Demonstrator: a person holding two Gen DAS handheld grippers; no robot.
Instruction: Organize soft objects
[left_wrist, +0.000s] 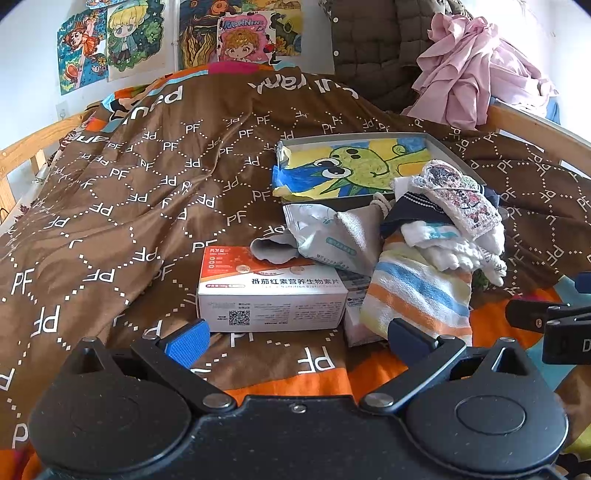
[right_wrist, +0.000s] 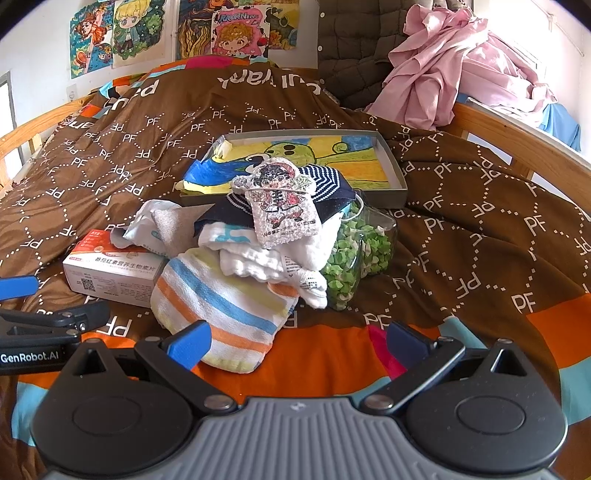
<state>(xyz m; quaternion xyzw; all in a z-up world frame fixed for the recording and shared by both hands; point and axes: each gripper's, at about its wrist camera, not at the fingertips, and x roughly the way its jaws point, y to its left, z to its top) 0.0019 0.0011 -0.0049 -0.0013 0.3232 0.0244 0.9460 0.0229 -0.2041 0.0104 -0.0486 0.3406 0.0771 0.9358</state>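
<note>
With both my left claw and right claw spread empty, I risk toppling the cloth pile ahead onto the jar of paper stars beyond.

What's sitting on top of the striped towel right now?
On the striped towel lie folded white cloths, a navy striped cloth and, topmost, a beaded cartoon patch. Anything deeper in the pile is covered.

Your left gripper sits low near the bed's front edge, jaws spread wide and holding nothing. Your right gripper hangs just beside it at the same front edge, level with it, its blue fingers likewise parted and empty
</note>
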